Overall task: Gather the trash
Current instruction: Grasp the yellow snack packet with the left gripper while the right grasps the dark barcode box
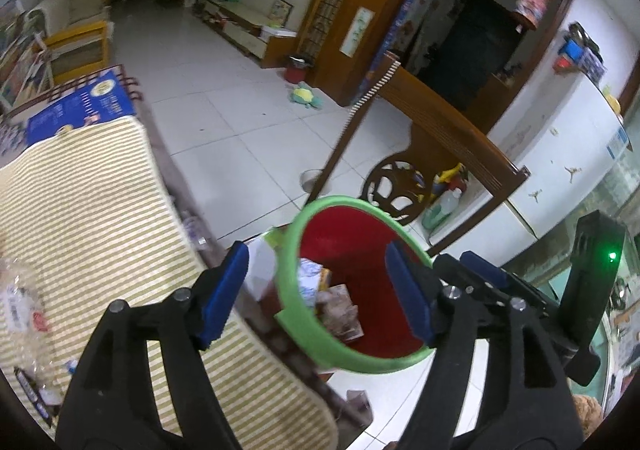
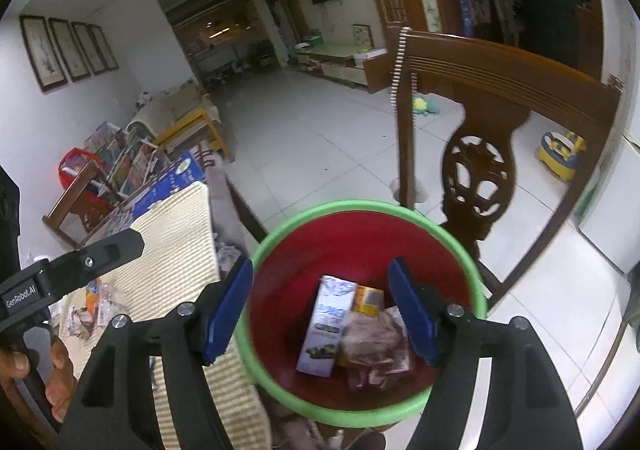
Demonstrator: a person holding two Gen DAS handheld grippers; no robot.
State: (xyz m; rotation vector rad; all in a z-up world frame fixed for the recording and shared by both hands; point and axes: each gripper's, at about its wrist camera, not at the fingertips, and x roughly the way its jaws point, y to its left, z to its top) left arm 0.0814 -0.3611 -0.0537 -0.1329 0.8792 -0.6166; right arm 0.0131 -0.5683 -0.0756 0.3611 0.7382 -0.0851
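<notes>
A: Hovering: right gripper (image 2: 320,310), jaws wide and empty, is hanging directly above the red bin (image 2: 460,250), carton (image 2: 326,326) inside.
B: Left gripper (image 1: 316,292), also gaping empty, is sitting nearer the wrappers (image 1: 24,310) lying left on the striped mat (image 1: 100,189).

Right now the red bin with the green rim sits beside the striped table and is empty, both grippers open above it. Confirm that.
Not empty. The right wrist view shows the red bin holding a white carton, an orange box and crumpled wrappers. The rest stands: it sits beside the striped table, with the left gripper and right gripper open above it.
</notes>
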